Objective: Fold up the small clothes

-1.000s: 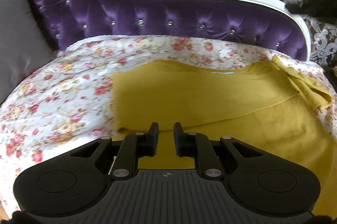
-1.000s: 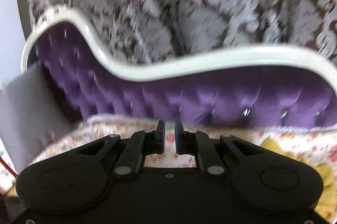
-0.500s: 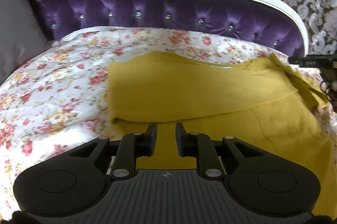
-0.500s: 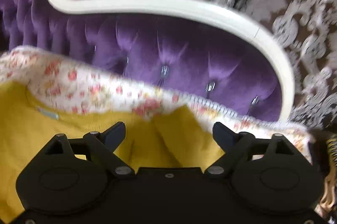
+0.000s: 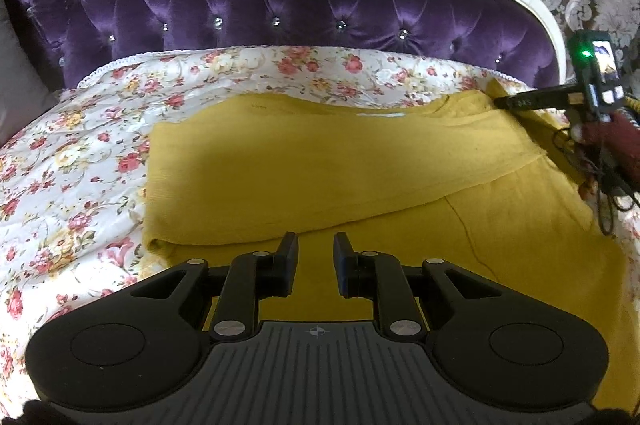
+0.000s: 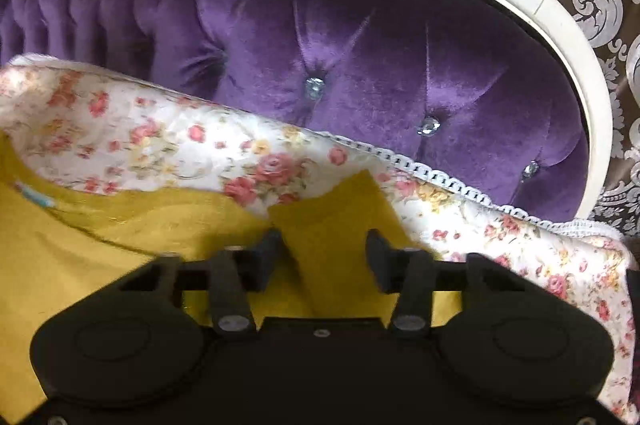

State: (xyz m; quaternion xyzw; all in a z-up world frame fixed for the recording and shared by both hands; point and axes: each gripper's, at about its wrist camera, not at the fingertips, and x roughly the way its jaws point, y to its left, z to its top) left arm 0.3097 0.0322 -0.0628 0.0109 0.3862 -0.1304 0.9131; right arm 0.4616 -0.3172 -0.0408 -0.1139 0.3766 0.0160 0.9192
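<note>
Jaws of right gripper (image 6: 322,241) narrowed around yellow sleeve (image 6: 336,209).

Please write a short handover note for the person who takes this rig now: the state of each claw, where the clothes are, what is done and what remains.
Left claw: jaws slightly apart, nothing between them, above the near part of the yellow garment.
Right claw: jaws have just been closing around the garment's sleeve at the far right corner; firm grip not clear.
Garment lies on the floral cover of the purple sofa.
Done: left side folded over the middle.
Left: fold the right sleeve in, then fold again.
</note>
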